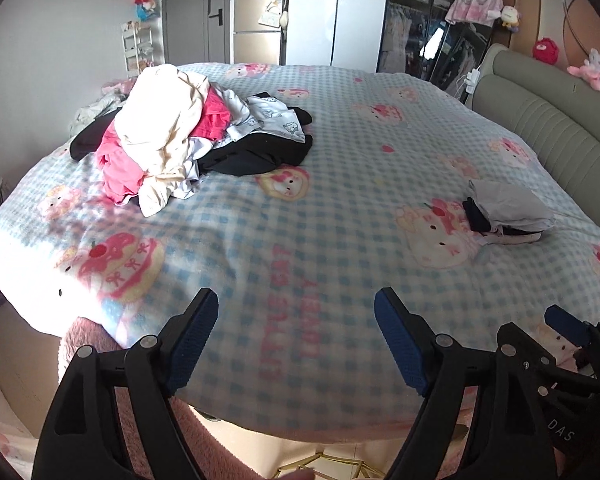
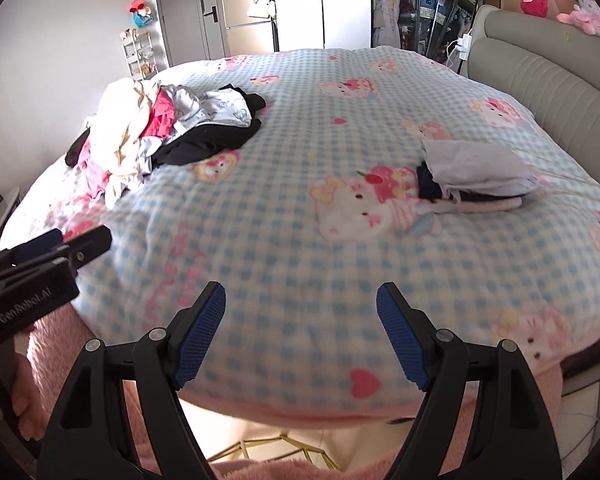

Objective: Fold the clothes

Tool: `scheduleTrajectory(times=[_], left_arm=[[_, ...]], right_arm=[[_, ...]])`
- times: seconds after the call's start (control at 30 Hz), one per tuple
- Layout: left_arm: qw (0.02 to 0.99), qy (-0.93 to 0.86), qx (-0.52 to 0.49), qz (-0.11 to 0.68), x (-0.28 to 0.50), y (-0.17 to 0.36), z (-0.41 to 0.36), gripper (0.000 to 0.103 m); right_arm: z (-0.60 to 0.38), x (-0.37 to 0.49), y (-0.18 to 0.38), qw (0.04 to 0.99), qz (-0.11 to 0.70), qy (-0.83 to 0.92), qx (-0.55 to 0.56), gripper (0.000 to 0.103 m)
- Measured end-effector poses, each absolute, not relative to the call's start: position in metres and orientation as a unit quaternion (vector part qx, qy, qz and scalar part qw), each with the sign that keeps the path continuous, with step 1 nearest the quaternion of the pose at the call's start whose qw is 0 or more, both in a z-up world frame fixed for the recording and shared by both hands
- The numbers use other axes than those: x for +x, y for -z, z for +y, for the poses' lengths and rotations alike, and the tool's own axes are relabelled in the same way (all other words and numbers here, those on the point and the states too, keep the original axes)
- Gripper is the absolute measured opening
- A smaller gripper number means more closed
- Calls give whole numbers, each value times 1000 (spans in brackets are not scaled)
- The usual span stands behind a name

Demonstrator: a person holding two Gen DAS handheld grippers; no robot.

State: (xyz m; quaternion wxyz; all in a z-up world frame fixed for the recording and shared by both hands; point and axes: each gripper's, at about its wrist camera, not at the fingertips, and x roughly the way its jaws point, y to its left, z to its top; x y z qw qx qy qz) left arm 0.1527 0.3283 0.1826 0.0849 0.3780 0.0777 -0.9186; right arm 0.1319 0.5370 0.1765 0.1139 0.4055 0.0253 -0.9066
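While both spread wide, left tongs (image 1: 296, 336) and right tongs (image 2: 300, 332) hold nothing.

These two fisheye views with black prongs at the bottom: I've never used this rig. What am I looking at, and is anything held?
The prongs are two hand-held grippers, each carrying its own camera. One picture looks along the left gripper, the other along the right gripper. Both are open and hold nothing. They hover over the near edge of a bed with a checked cartoon blanket. On it lie an unfolded clothes pile to the left and a small folded stack to the right.
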Motion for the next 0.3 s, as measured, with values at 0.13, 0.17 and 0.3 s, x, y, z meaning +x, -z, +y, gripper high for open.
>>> scheduleTrajectory(times=[0.13, 0.17, 0.3], left_arm=[[83, 924, 363, 85, 163, -186, 330, 84], [84, 925, 361, 84, 163, -187, 330, 84], [85, 928, 355, 80, 165, -188, 330, 84]], right_arm=[[543, 141, -179, 113, 16, 908, 403, 79], [544, 142, -180, 111, 16, 910, 399, 79], [543, 143, -183, 110, 15, 913, 394, 79]])
